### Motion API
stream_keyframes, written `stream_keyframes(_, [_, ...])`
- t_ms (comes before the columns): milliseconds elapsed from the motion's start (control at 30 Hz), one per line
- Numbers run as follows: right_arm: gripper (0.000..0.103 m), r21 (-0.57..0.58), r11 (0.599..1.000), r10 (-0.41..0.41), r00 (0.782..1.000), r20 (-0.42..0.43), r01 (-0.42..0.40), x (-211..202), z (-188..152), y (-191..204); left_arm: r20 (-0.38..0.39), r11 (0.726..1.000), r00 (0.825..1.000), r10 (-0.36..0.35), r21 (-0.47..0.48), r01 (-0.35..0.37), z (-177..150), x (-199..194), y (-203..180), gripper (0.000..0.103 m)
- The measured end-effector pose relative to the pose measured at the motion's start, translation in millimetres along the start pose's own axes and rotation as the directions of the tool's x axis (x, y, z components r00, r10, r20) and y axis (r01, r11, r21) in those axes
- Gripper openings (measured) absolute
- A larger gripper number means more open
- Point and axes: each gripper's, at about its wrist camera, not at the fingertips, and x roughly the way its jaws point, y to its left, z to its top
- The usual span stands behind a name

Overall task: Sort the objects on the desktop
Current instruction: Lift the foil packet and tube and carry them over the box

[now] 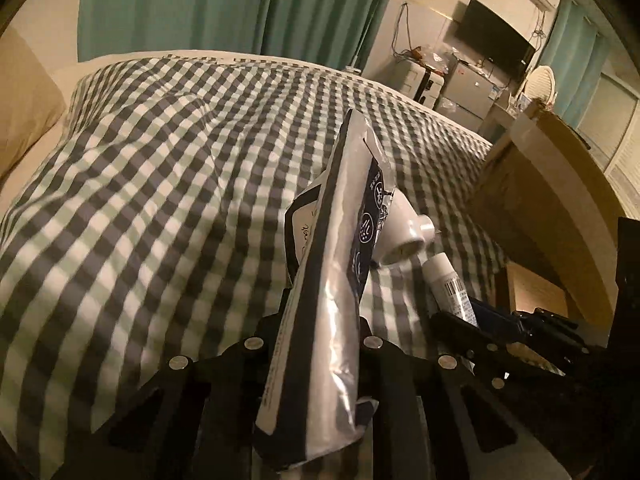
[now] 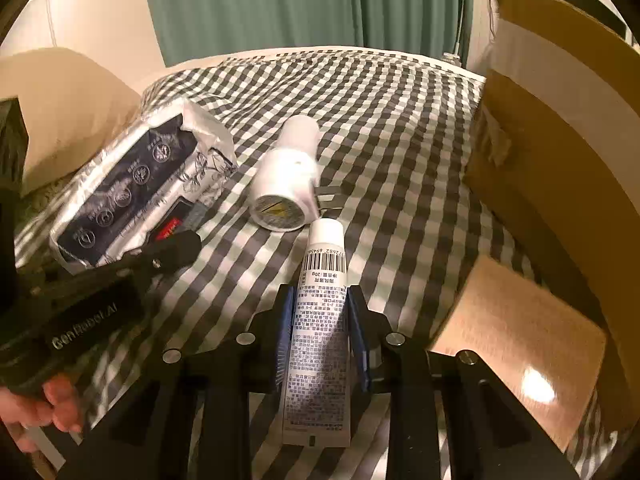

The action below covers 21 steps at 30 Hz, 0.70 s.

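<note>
A grey-and-white checked bedspread (image 2: pixel 400 128) covers the bed. The silver foil packet (image 2: pixel 132 188) carries a navy panel with white icons. The squeeze tube (image 2: pixel 320 320) is white with black print, beside green curtains (image 2: pixel 304 4).

Open checked bedspread (image 2: pixel 400 120) ahead, cardboard box (image 2: pixel 560 120) blocking right side

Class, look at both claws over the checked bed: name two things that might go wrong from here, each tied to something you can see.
1. The right claw has the tube between its pads but may not be fully clamped; lifted now, the tube could slip.
2. The left claw grips the pack at one end, so it may sag or swing into the white plug beside it.
</note>
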Motion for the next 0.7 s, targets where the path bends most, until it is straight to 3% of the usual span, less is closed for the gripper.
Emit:
stream_keyframes(433, [0.026,0.011,1.000,0.019,0.998,0.063,-0.020,-67,-15,3,0.041,0.999,0.999,-0.016,0.053,0.014,-25,-52,-31,0.016])
stream_keyframes(700, [0.026,0.069,0.997,0.031,0.991,0.131,-0.040,-117,-21,-4,0.066,0.996,0.996,-0.060,0.073,0.055,-23,-90,-56,0.016])
